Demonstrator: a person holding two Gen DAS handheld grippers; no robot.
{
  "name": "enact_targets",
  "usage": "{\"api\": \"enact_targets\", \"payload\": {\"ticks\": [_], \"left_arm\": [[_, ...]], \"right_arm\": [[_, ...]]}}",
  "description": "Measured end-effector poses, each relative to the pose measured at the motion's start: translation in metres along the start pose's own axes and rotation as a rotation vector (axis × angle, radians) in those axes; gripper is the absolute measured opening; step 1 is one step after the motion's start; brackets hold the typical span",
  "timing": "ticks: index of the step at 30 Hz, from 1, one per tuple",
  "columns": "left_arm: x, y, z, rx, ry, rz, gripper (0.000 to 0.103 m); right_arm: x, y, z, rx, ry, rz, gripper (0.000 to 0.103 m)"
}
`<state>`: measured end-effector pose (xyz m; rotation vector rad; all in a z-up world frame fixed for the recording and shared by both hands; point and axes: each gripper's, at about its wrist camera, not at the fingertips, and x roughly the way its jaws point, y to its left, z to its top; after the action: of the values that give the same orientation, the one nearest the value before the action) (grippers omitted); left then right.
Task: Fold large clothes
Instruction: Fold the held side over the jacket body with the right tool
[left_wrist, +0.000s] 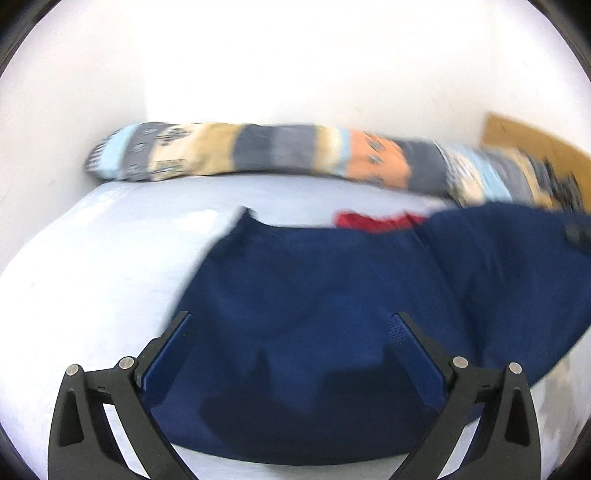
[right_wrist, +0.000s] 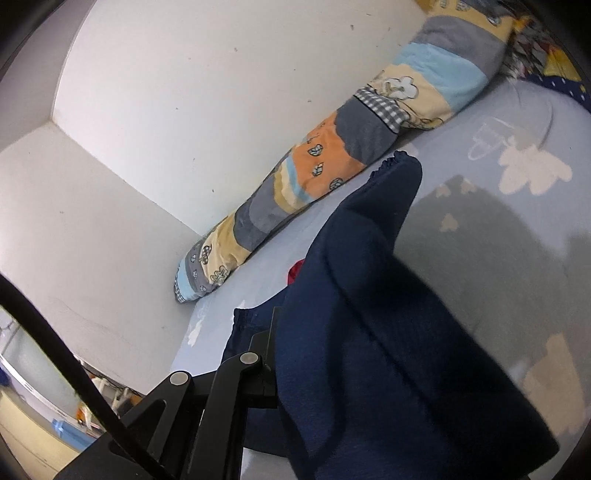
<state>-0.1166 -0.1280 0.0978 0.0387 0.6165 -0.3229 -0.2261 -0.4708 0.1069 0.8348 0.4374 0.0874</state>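
A large navy garment (left_wrist: 314, 288) lies spread on the pale bed sheet (left_wrist: 92, 277), its right part lifted into a fold. My left gripper (left_wrist: 291, 317) hovers just above the garment's near part, jaws wide apart with nothing between the pads. In the right wrist view, the same navy garment (right_wrist: 369, 295) hangs in thick folds over my right gripper (right_wrist: 284, 314), which is shut on its cloth. Only the left finger (right_wrist: 274, 332) shows; the other is hidden under the fabric. A gathered cuff or hem (right_wrist: 400, 158) sticks up at the top of the lifted part.
A long patchwork bolster (left_wrist: 280, 155) lies along the white wall (left_wrist: 295, 66) at the far side of the bed. A small red cloth (left_wrist: 373, 220) peeks from behind the garment. A brown board (left_wrist: 535, 144) stands at the right. The sheet carries cloud prints (right_wrist: 532, 170).
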Motion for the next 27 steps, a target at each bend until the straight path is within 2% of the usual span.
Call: {"api": "enact_targets", "payload": {"ticks": [3, 7, 15, 21, 27], "left_arm": [[-0.002, 0.031, 0.003, -0.092, 0.006, 0.016, 0.103], [0.001, 0.054, 0.003, -0.124, 0.023, 0.056, 0.103], [-0.032, 0.103, 0.011, -0.223, -0.059, 0.154, 0.103], [-0.053, 0.148, 0.005, -0.315, -0.068, 0.220, 0.103], [-0.068, 0.180, -0.003, -0.371, -0.066, 0.242, 0.103]], "right_arm": [[0.008, 0.022, 0.000, -0.048, 0.007, -0.020, 0.013], [0.023, 0.057, -0.006, -0.117, 0.038, -0.036, 0.013], [0.061, 0.120, -0.034, -0.231, 0.104, -0.070, 0.013], [0.105, 0.158, -0.070, -0.274, 0.152, -0.079, 0.013], [0.177, 0.199, -0.135, -0.413, 0.198, -0.142, 0.013]]}}
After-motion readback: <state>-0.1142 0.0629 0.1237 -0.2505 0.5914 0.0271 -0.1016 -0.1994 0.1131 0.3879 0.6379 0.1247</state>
